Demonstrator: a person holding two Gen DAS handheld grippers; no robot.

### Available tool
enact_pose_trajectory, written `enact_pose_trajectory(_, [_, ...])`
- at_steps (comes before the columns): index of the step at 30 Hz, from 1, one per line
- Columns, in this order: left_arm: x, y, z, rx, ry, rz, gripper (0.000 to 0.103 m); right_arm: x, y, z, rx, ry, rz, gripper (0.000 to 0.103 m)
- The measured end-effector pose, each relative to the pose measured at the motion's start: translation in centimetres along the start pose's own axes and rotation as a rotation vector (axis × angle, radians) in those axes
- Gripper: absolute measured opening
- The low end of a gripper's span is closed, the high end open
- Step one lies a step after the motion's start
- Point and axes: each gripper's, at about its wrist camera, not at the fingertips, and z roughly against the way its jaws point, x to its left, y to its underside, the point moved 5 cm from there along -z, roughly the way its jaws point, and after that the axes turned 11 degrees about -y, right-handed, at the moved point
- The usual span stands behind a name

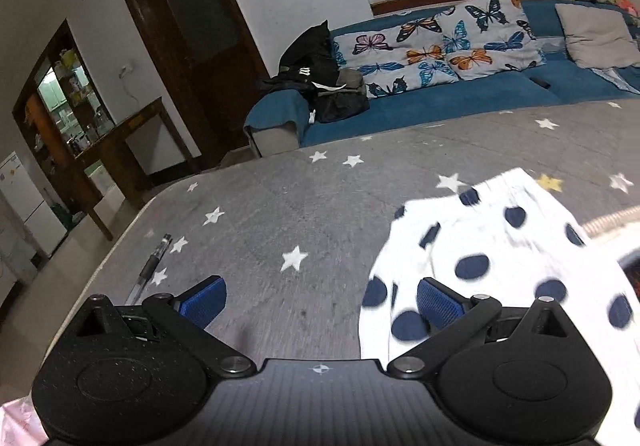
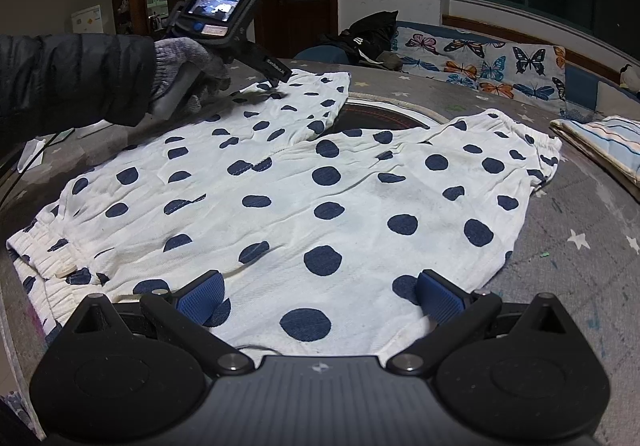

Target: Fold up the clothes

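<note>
Our right gripper (image 2: 318, 300) gapes empty over the near hem of the spotted trousers (image 2: 280, 181) spread flat on the table (image 2: 580, 213), our left gripper (image 1: 322, 302) wide at the far-left leg, where thin cloth risks bunching or slipping.

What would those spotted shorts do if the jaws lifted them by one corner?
The polka-dot shorts would probably sag and drape: the thin fabric lies flat and wrinkled on the star-print cover. They look light. One leg already overlaps a round mat, so dragging might bunch them.
</note>
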Motion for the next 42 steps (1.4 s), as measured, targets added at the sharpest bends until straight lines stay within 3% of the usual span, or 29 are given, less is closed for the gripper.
enact_pose_trajectory(10, [2.3, 2.9, 7.2, -0.004, 0.137, 0.037, 0.103, 0.1, 0.0, -0.1, 0.004, 0.005, 0.005, 0.103])
enact_pose_trajectory(21, [3.9, 9.2, 18.9, -0.031, 0.355, 0.09, 0.103, 0.1, 0.0, -0.1, 0.006, 0.008, 0.008, 0.103])
enact_pose_trajectory(30, [2.8, 14.5, 27.9, -0.065, 0.548, 0.08, 0.103, 0.1, -0.1, -0.2, 0.009, 0.01, 0.009, 0.103])
enact_pose_trajectory(34, [1.8, 16.5, 31.0, -0.087, 0.62, 0.038, 0.103, 0.0, -0.2, -0.1, 0.011, -0.001, 0.008, 0.103])
enact_pose_trajectory(38, [0.7, 17.5, 33.9, -0.159, 0.659, -0.055, 0.103, -0.4, -0.4, 0.3, 0.018, -0.02, 0.003, 0.103])
enact_pose_trajectory(42, [-0.8, 18.0, 36.0, -0.208, 0.724, -0.129, 0.103, -1.9, -1.2, 1.9, -0.015, 0.009, -0.061, 0.103])
